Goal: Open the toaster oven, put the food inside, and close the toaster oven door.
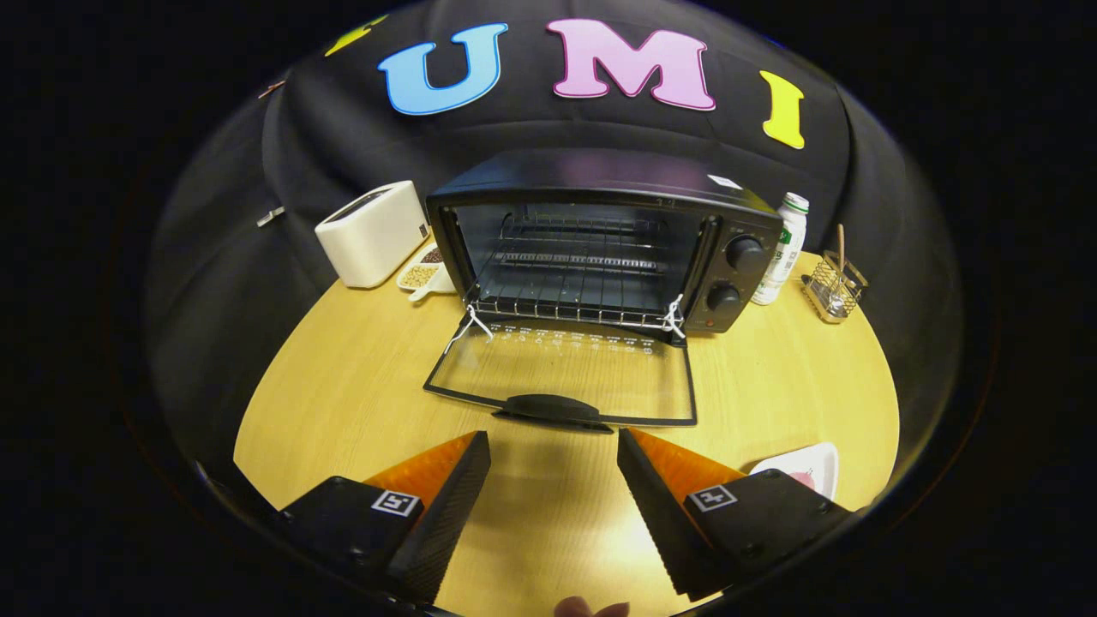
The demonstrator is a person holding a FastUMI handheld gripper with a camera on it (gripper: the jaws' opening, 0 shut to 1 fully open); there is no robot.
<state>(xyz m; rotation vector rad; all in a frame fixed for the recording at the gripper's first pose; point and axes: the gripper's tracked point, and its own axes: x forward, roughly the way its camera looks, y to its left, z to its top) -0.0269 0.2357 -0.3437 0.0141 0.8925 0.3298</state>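
Two-finger gripper (554, 450) is hanging open over the round light-wood table (343, 386) — wedge-shaped fingers (446, 506) spread wide, ridged inner faces, nothing between them but bare wood grain. Each finger base is carrying a small square printed marker.

Just ahead of the fingertips: the oven's glass door (561, 373) is lying fully open, flat toward the gripper, thin dark frame around a clear pane, moulded black oval handle (553, 410) at its near edge, close to the tips but apart from them. White cord is tying the door corners to the wire rack (574, 296).

Beyond the door, the boxy black metal toaster oven (600, 244) is sitting with its cavity exposed — chrome wire rack inside, no food on it. Two round black knobs (744, 254) are stacked on its right panel.

Just beside the right finger, partly hidden behind it: a white shallow plate (810, 464) with something pinkish on it — can't tell what it is.

Left of the oven: a smooth cream rounded-box toaster (373, 231), then a white dish of tan and dark beans (422, 272) touching the oven's corner area. Right of the oven: a white plastic bottle with green label (784, 253), then a small wire-mesh basket (833, 287) holding a thin stick.
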